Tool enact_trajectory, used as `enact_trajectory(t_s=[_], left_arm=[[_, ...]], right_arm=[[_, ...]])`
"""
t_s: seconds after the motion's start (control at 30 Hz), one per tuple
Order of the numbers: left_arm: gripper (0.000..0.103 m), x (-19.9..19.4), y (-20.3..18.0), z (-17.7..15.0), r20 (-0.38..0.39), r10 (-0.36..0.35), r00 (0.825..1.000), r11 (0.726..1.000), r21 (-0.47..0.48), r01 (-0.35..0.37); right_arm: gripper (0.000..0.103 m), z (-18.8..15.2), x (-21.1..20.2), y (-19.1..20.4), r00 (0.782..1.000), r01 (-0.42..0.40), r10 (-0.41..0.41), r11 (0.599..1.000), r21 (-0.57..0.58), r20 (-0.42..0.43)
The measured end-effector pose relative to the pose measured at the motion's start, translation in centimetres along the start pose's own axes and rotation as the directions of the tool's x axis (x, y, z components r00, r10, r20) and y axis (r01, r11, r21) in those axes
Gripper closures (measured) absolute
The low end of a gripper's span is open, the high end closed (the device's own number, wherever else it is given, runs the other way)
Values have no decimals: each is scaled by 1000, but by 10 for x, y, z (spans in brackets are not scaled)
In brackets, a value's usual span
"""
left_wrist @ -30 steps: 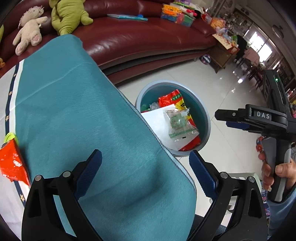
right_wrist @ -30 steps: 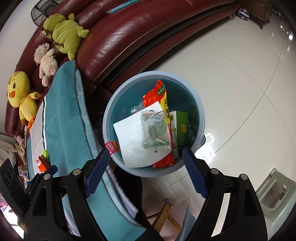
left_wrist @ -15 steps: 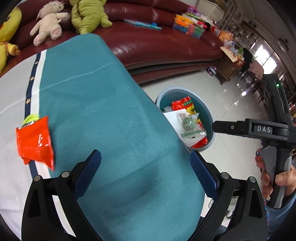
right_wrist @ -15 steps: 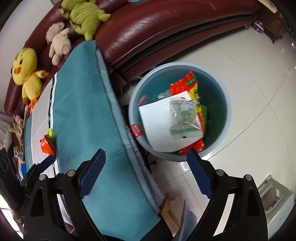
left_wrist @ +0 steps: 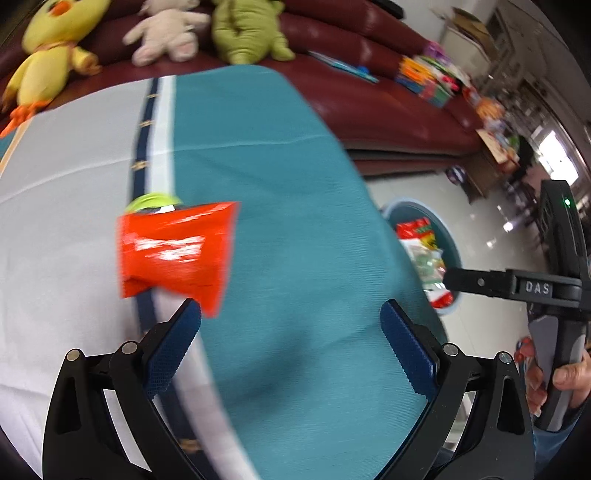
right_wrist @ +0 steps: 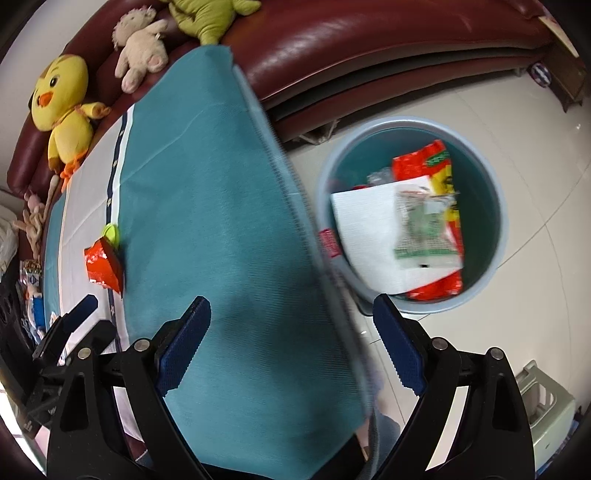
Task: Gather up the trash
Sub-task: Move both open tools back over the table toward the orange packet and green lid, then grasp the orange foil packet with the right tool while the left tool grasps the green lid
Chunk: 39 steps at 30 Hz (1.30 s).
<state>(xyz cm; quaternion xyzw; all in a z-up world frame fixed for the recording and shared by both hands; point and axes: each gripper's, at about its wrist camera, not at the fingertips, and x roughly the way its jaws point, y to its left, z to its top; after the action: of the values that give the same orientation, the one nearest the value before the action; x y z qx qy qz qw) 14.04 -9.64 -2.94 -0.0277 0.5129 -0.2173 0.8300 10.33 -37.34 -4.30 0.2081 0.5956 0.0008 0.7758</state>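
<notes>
A crumpled orange-red wrapper (left_wrist: 177, 254) lies on the table where the white and teal cloth meet, with a lime-green lid (left_wrist: 153, 201) just behind it. My left gripper (left_wrist: 291, 332) hovers open just in front of the wrapper, its left pad near the wrapper's corner, nothing between the pads. The right wrist view shows the same wrapper (right_wrist: 103, 266) far to the left. My right gripper (right_wrist: 291, 332) stands open and empty over the teal cloth edge. A blue-grey bin (right_wrist: 495, 206) on the floor holds white paper and red and clear packets.
Plush toys, a yellow chick (right_wrist: 62, 110), a beige animal (right_wrist: 138, 33) and a green one (left_wrist: 243, 31), sit on the dark red sofa (left_wrist: 369, 99) behind the table. White tiled floor (right_wrist: 524, 110) surrounds the bin. A pale plastic stool (right_wrist: 543, 406) stands at lower right.
Both grippers have swung left, away from the bin and over the table. The orange wrapper has come from the left edge to just ahead of my left gripper. Both stayed open.
</notes>
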Motion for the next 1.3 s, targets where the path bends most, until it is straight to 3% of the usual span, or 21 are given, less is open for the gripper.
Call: enact_trajectory(t_s=[0.5, 0.73, 1.03, 1.07, 1.2, 1.3], left_arm=[[5, -25, 127, -16, 1, 100, 995, 989, -112, -99], [5, -22, 146, -20, -16, 87, 996, 989, -118, -88], [5, -27, 159, -22, -4, 82, 997, 988, -129, -82], [5, -27, 160, -23, -5, 81, 997, 988, -132, -81], [5, -23, 160, -22, -13, 82, 997, 988, -132, -83], [5, -20, 157, -21, -19, 79, 997, 988, -131, -80]], right_arm=[[18, 18, 54, 155, 994, -72, 51, 967, -243, -93], [18, 19, 95, 210, 980, -121, 69, 952, -282, -186], [18, 22, 114, 234, 979, -149, 102, 947, -284, -175], [19, 22, 115, 234, 979, -153, 107, 948, -279, -173], [41, 20, 114, 234, 974, -190, 144, 940, -282, -176], [48, 20, 107, 234, 973, -198, 152, 936, -291, -174]])
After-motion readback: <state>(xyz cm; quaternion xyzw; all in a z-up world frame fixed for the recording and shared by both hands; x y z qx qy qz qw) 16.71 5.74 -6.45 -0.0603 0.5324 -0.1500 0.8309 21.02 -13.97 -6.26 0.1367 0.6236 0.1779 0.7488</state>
